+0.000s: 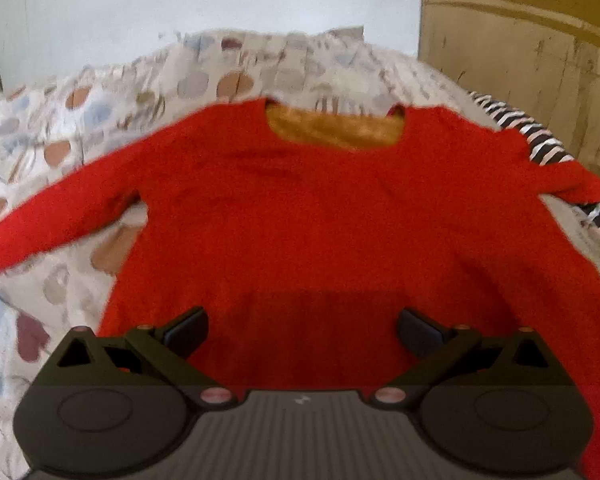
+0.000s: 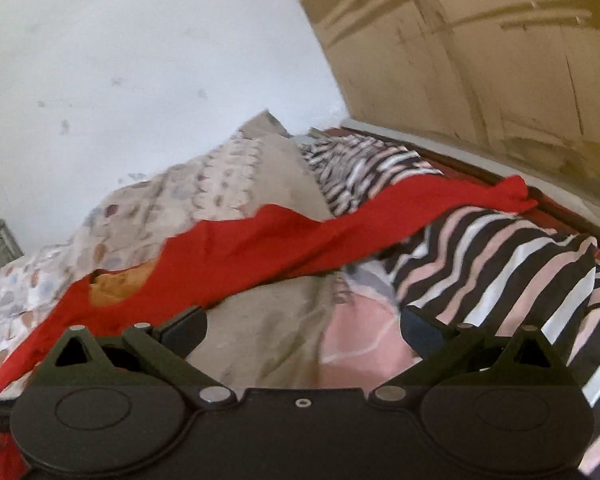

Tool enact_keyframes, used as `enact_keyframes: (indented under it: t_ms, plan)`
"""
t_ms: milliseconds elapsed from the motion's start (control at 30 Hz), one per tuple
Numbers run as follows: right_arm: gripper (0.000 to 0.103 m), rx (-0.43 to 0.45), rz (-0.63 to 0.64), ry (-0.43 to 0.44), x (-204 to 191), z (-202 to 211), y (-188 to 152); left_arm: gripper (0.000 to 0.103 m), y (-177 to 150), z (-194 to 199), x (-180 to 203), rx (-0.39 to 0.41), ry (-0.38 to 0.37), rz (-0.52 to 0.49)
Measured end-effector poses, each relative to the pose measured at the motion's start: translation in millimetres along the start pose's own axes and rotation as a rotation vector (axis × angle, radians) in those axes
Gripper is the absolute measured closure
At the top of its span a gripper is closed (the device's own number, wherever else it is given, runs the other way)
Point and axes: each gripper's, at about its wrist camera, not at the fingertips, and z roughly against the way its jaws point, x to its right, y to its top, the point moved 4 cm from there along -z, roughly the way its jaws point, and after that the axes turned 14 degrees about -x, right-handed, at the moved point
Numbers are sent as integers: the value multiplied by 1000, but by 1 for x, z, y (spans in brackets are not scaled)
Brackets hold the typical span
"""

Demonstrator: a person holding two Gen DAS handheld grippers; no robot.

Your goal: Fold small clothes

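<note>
A small red long-sleeved sweater (image 1: 320,208) with an orange fleece lining at its neck (image 1: 332,130) lies spread flat on the bed, both sleeves stretched out sideways. My left gripper (image 1: 302,330) hovers open over the sweater's lower hem, nothing between its fingers. In the right wrist view the same sweater (image 2: 228,248) shows from its right side, with its right sleeve (image 2: 440,200) running out over a striped cloth. My right gripper (image 2: 302,330) is open above the beige bedding beside the sweater, holding nothing.
A patterned bedspread (image 1: 100,112) with brown and blue spots covers the bed. A black, white and pink striped cloth (image 2: 500,264) lies at the right under the sleeve. A white wall (image 2: 140,80) and a tan wooden panel (image 2: 480,60) stand behind the bed.
</note>
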Motion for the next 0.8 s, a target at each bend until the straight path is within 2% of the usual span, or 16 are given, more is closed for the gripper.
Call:
enact_keyframes:
  t_ms: [67,133,200,367,500,667,800]
  plan:
    - [0,-23,-27,-7,7,-11,3,0,-1,-6,-3,-7,-24,23]
    - [0,-57,-77,29,16,-23,8,0,-1,-7,-4,0,-31,20]
    - [0,-54,-100,39,21,-30,10,0,-1,-8,-4,-3,-36,3]
    - [0,-21,-99,-9,26,-43,18,0,0,-9,-5,-14,-44,-6]
    - [0,-86,-212,-37,45,-62,9,1,-2,-8,-4,-9,-38,-13]
    - [0,-42,-146,-67,38,-62,1,1,-3,-6,-7,-22,-51,-27]
    - [0,-3,-180,-32,40,-62,12,1,-3,-5,-9,-23,-54,-30]
